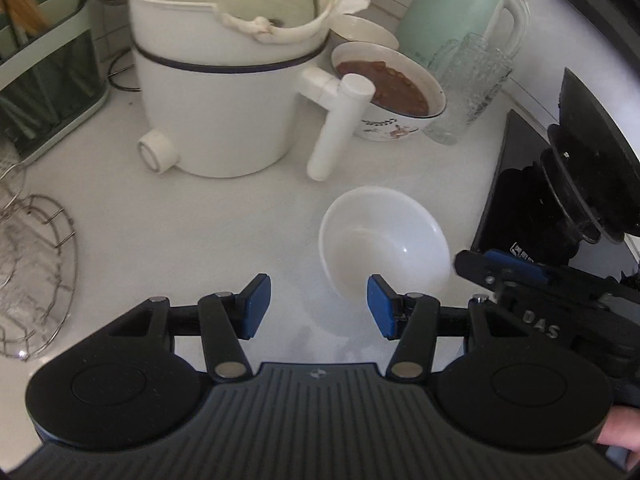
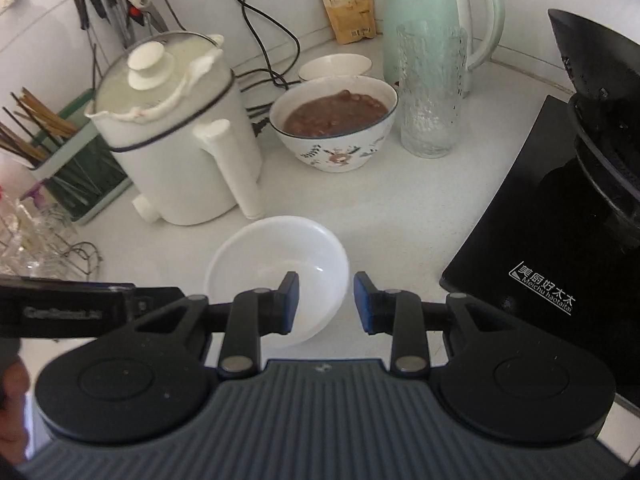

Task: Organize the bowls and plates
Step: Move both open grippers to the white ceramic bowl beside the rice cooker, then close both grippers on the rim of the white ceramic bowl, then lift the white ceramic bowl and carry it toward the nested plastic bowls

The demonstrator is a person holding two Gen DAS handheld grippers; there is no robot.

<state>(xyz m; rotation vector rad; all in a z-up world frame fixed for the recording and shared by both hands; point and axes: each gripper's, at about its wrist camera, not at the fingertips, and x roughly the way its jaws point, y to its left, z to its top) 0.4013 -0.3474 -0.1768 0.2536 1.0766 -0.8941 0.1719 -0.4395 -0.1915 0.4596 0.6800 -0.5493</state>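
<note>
— Left of the left gripper, what did you see?

— A wire rack at the counter's edge, and beyond it a green utensil holder. Straight ahead of those jaws stood the white electric pot, lid on, handle pointing down toward them.

— And the jaws themselves?

— Spread apart, nothing between them but bare white counter. The empty white bowl sat just ahead and to the right of its right pad.

— The right gripper?

— Also parted, though narrower. Its left pad hung over the bowl's inside, its right pad outside the rim; I couldn't tell whether either touched. Beyond it stood a patterned bowl of brown food, then a glass and a mint kettle. Right of that claw lay the black stove.
</note>
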